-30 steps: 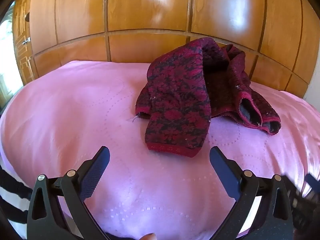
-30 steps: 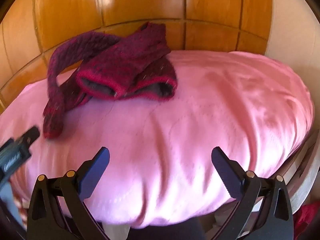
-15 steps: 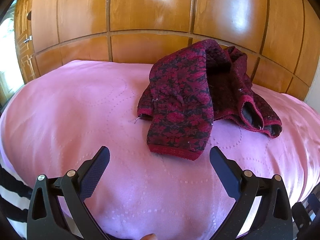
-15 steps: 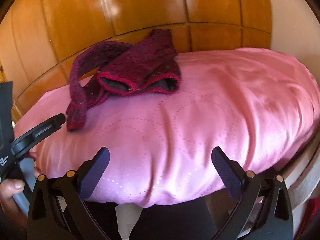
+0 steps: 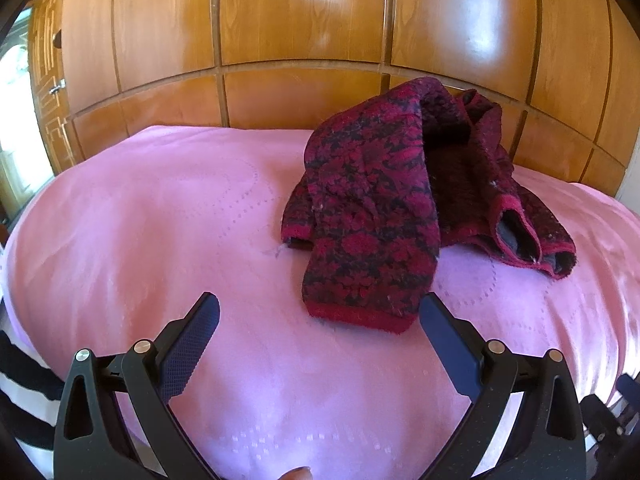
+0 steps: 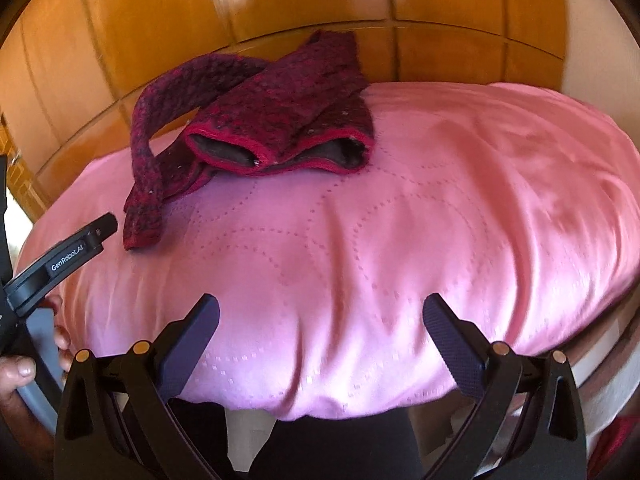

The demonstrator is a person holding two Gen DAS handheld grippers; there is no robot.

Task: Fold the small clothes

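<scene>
A small red and black patterned knit sweater (image 5: 384, 216) lies crumpled on a pink bedspread (image 5: 160, 240). One sleeve hangs toward me, its red cuff just beyond my right fingertip. My left gripper (image 5: 318, 308) is open and empty, low over the bedspread in front of that cuff. In the right wrist view the sweater (image 6: 272, 120) lies at the far left of the bed. My right gripper (image 6: 320, 310) is open and empty over the bed's near edge. The left gripper's finger (image 6: 64, 258) shows at the left there.
A glossy wooden panelled wall (image 5: 304, 32) stands right behind the bed. The pink bedspread (image 6: 440, 208) stretches right of the sweater. The bed's near edge drops off below my right gripper. A bright doorway (image 5: 12, 128) is at the far left.
My left gripper has moved a little closer to the sleeve cuff. My right gripper has swung so the sweater sits more central, and the left gripper has come into its view.
</scene>
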